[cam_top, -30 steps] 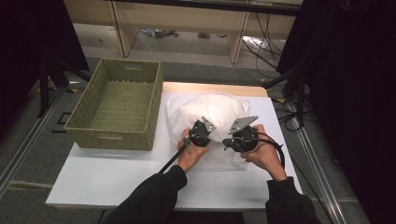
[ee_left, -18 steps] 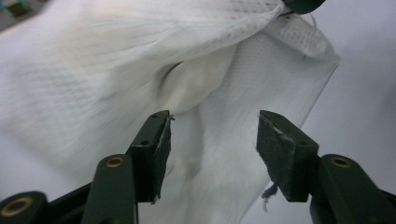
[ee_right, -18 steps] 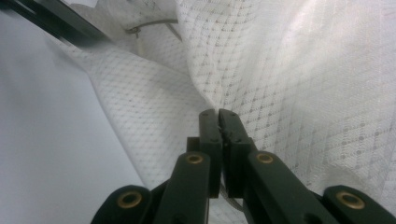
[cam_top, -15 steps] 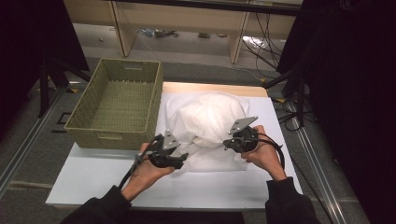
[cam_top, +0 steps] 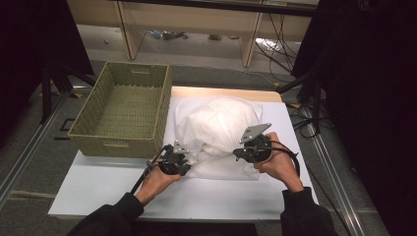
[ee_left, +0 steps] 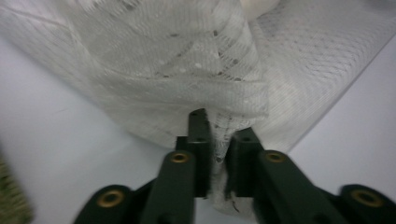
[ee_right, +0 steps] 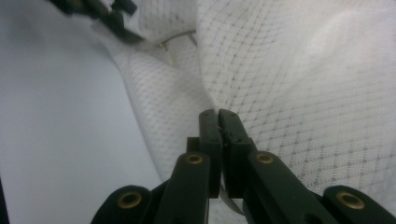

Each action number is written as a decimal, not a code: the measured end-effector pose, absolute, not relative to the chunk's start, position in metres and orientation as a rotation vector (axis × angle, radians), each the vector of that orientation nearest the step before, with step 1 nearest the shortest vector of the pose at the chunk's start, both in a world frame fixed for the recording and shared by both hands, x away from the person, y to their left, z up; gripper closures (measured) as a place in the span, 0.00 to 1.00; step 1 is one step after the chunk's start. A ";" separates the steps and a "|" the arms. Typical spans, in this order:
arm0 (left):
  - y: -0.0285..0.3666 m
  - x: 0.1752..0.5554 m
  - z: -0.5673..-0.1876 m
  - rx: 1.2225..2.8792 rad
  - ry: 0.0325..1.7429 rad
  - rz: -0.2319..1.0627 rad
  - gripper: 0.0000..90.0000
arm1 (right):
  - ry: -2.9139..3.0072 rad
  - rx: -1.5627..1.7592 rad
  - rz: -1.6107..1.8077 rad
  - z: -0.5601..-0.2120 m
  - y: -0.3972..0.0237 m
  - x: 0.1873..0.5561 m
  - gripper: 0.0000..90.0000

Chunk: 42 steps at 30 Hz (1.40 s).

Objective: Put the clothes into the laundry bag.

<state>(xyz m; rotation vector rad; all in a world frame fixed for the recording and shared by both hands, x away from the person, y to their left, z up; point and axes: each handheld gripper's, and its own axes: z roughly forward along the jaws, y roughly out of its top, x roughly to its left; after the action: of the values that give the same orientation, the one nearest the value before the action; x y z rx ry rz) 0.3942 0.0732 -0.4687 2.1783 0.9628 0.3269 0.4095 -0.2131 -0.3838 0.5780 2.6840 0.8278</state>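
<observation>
A white mesh bag point(cam_top: 221, 123), stuffed with something white, lies on the white table point(cam_top: 108, 187). My left gripper point(cam_top: 189, 166) is at the bag's near left corner. Its jaws have just been closing, and a fold of the mesh point(ee_left: 187, 70) is now pinched between them in the left gripper view point(ee_left: 219, 135). My right gripper point(cam_top: 237, 153) is at the bag's near right side, shut on the mesh fabric point(ee_right: 303, 93) where its tips meet point(ee_right: 218, 121). The left gripper point(ee_right: 107, 14) also shows far off in the right gripper view.
A woven green basket point(cam_top: 162, 113) stands empty at the table's back left, close beside the bag. Bare table lies in front of both hands. Behind the table are a low wooden shelf point(cam_top: 196, 19) and cables on the floor point(cam_top: 280, 44).
My left gripper left the bag's middle beside the right gripper, moved left and toward the person, opened, then shut on the mesh at the near left corner. The right gripper stayed put.
</observation>
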 end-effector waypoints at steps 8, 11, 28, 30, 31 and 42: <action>0.108 0.369 -0.469 2.166 0.952 0.273 0.97 | 2.825 0.593 0.650 -0.434 -0.203 0.417 1.00; 0.109 0.371 -0.469 2.178 0.937 0.282 0.97 | 2.782 0.626 0.713 -0.423 -0.209 0.415 0.99; 0.087 0.388 -0.477 2.154 1.009 0.331 0.67 | 2.586 0.975 0.758 -0.423 -0.271 0.373 0.50; 0.091 0.389 -0.474 2.128 1.002 0.325 0.86 | 2.556 1.020 0.774 -0.430 -0.265 0.377 0.46; 0.094 0.389 -0.472 2.139 0.977 0.335 0.90 | 2.553 0.966 0.767 -0.434 -0.262 0.382 0.46; 0.117 0.380 -0.462 2.104 0.980 0.305 0.96 | 2.587 0.907 0.517 -0.429 -0.287 0.390 0.98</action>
<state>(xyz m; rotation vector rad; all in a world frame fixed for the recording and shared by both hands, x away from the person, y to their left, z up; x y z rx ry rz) 0.3801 0.1174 -0.4621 2.1038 0.9801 0.3053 0.3897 -0.2871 -0.4292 0.9075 2.5866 0.5166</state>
